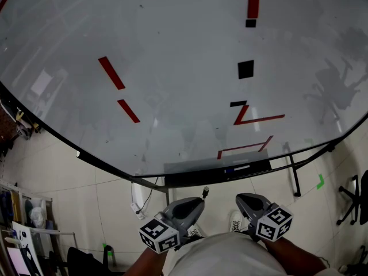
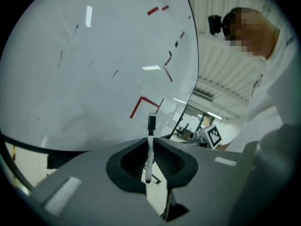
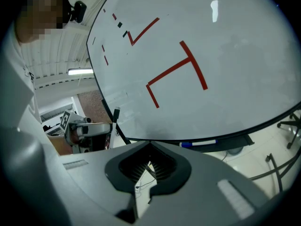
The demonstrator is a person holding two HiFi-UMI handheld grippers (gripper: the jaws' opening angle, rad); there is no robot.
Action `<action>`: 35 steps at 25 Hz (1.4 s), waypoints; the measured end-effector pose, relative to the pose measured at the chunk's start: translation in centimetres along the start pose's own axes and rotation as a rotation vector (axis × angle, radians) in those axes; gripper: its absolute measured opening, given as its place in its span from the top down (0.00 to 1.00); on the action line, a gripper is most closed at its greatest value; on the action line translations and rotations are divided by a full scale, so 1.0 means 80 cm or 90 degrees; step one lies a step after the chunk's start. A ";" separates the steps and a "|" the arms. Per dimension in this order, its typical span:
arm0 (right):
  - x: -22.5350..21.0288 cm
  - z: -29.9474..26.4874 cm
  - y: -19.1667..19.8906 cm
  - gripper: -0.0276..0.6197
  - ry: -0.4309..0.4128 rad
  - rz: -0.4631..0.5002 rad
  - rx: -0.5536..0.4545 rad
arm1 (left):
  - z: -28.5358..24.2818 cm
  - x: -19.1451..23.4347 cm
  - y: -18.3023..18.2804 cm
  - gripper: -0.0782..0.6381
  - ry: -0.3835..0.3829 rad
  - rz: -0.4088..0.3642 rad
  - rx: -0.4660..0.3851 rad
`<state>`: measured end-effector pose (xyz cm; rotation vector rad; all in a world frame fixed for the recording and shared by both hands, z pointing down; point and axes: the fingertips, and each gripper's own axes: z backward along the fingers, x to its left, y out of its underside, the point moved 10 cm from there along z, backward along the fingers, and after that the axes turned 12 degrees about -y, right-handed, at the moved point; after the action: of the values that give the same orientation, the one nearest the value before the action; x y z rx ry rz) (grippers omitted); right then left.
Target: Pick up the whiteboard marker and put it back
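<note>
A white whiteboard marker [image 2: 149, 149] with a black cap stands upright between the jaws of my left gripper [image 2: 150, 144], which is shut on it. In the head view only its dark tip [image 1: 205, 192] pokes out past the left gripper [image 1: 197, 201]. From the right gripper view the same marker [image 3: 114, 121] sticks up from the left gripper [image 3: 87, 132]. My right gripper [image 3: 150, 148] is shut with nothing in it, and it hangs beside the left one [image 1: 241, 199]. Both are below the whiteboard's tray [image 1: 195, 177].
The big whiteboard [image 1: 172, 56] carries red lines and small black squares. A blue-capped marker [image 1: 237, 168] lies in the tray. Stand legs [image 1: 294, 174], a cable [image 1: 144, 203], an office chair [image 1: 353, 197] and clutter at the left [image 1: 23, 234] stand on the tiled floor.
</note>
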<state>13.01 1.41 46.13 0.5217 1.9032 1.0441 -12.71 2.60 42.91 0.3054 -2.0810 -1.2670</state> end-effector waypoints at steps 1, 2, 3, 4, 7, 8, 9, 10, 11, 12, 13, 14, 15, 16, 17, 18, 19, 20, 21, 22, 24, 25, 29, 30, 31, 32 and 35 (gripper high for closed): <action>0.000 0.000 0.000 0.95 0.000 -0.001 0.001 | -0.002 -0.001 0.001 0.81 -0.010 -0.025 0.007; 0.000 0.000 0.000 0.95 -0.001 -0.001 0.001 | -0.004 -0.002 0.002 0.81 -0.016 -0.041 0.013; 0.000 0.000 0.000 0.95 -0.001 -0.001 0.002 | -0.005 -0.002 0.002 0.81 -0.017 -0.046 0.015; 0.000 0.000 0.000 0.95 -0.002 0.000 0.002 | -0.006 -0.003 0.002 0.81 -0.017 -0.044 0.014; 0.001 0.000 0.000 0.95 -0.002 0.001 0.002 | -0.009 -0.003 0.002 0.81 -0.029 -0.056 0.017; 0.001 0.001 0.000 0.95 -0.002 0.001 0.003 | -0.010 -0.002 0.002 0.81 -0.036 -0.067 0.020; 0.001 0.001 0.000 0.95 -0.002 0.001 0.003 | -0.011 -0.002 0.002 0.81 -0.041 -0.079 0.022; 0.001 0.001 0.000 0.95 -0.002 0.001 0.003 | -0.012 -0.003 0.002 0.81 -0.042 -0.088 0.023; 0.002 0.002 0.001 0.95 -0.002 0.001 0.003 | -0.012 -0.003 0.001 0.81 -0.041 -0.092 0.024; 0.002 0.002 0.001 0.95 -0.002 0.002 0.003 | -0.012 -0.004 0.000 0.81 -0.038 -0.094 0.024; 0.002 0.003 0.001 0.95 -0.002 0.002 0.003 | -0.013 -0.004 0.000 0.81 -0.037 -0.094 0.024; 0.001 0.003 0.001 0.95 -0.001 0.002 0.003 | -0.013 -0.004 0.000 0.81 -0.037 -0.095 0.024; 0.001 0.003 0.001 0.95 -0.001 0.001 0.003 | -0.014 -0.003 0.000 0.81 -0.040 -0.098 0.026; 0.001 0.004 0.001 0.95 0.000 0.001 0.003 | -0.014 -0.002 0.001 0.81 -0.043 -0.103 0.030; 0.001 0.004 0.001 0.95 0.000 0.001 0.003 | -0.015 -0.001 0.002 0.81 -0.048 -0.109 0.035; 0.001 0.005 0.001 0.95 0.001 0.001 0.003 | -0.017 0.001 0.004 0.81 -0.054 -0.116 0.041; 0.002 0.005 0.002 0.95 0.001 0.002 0.003 | -0.018 0.002 0.006 0.82 -0.060 -0.123 0.049; 0.002 0.005 0.002 0.95 0.001 0.002 0.004 | -0.019 0.004 0.008 0.82 -0.066 -0.131 0.056; 0.002 0.006 0.002 0.95 0.000 0.003 0.004 | -0.019 0.006 0.009 0.82 -0.072 -0.140 0.062; 0.002 0.006 0.002 0.95 0.001 0.003 0.005 | -0.020 0.007 0.009 0.82 -0.077 -0.152 0.066; 0.001 0.008 0.002 0.95 0.003 0.002 0.004 | -0.022 0.008 0.008 0.82 -0.085 -0.173 0.071; 0.001 0.009 0.002 0.95 0.004 0.002 0.004 | -0.022 0.009 0.008 0.82 -0.088 -0.181 0.070; 0.001 0.009 0.002 0.95 0.004 0.003 0.005 | -0.024 0.015 0.006 0.82 -0.098 -0.193 0.064; 0.001 0.009 0.002 0.95 0.004 0.003 0.005 | -0.025 0.016 0.006 0.82 -0.099 -0.195 0.065; 0.000 0.010 0.002 0.95 0.005 0.003 0.004 | -0.026 0.016 0.007 0.82 -0.101 -0.200 0.068; 0.000 0.010 0.002 0.95 0.007 0.003 0.004 | -0.028 0.017 0.008 0.82 -0.105 -0.208 0.072; -0.001 0.009 0.001 0.95 0.009 0.003 0.003 | -0.030 0.021 0.009 0.82 -0.134 -0.247 0.083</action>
<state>13.68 1.77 46.04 0.5226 1.9175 1.0491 -12.29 0.42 44.93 0.6882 -2.3687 -1.4373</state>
